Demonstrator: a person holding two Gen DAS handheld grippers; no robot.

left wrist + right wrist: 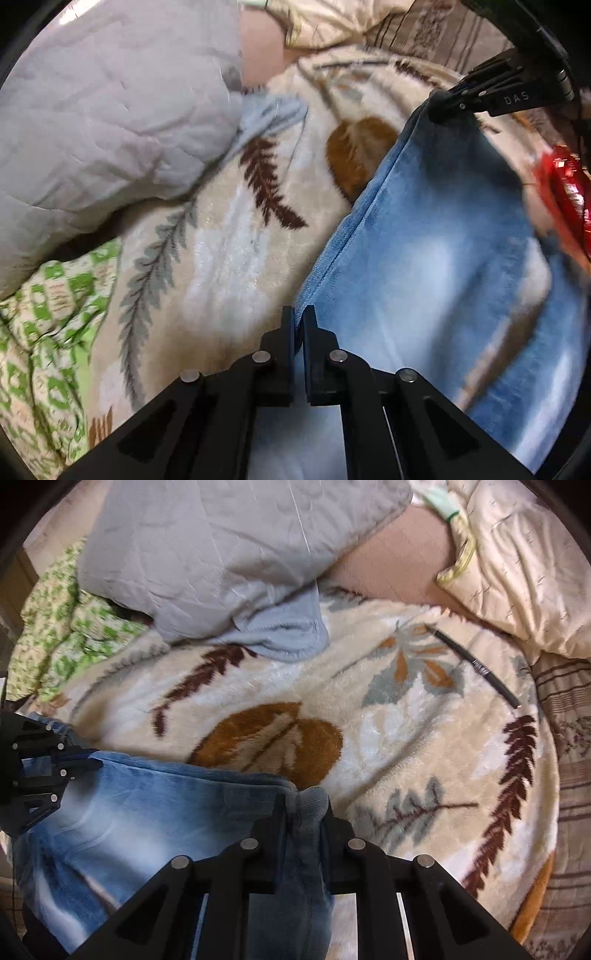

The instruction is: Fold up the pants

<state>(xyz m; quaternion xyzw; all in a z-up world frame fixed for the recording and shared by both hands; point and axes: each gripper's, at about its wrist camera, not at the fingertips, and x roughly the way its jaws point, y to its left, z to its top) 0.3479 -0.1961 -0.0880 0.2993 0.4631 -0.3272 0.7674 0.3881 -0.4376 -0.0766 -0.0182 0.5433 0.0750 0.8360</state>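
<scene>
The pants are faded blue jeans [436,236], held up above a cream leaf-patterned blanket [229,236]. My left gripper [299,314] is shut on one edge of the jeans. My right gripper [303,801] is shut on a bunched end of the jeans [147,819]. The right gripper also shows in the left wrist view [443,101], at the top right, pinching the far corner. The left gripper shows in the right wrist view [88,760], at the left edge, pinching the other corner. The denim hangs stretched between them.
A grey quilted cover [221,546] and a light blue cloth [284,635] lie at the back of the blanket [369,709]. A green-patterned quilt [48,332] is at the left. A dark pen [476,664] lies on the blanket. A cream pillow [517,561] is at the back right.
</scene>
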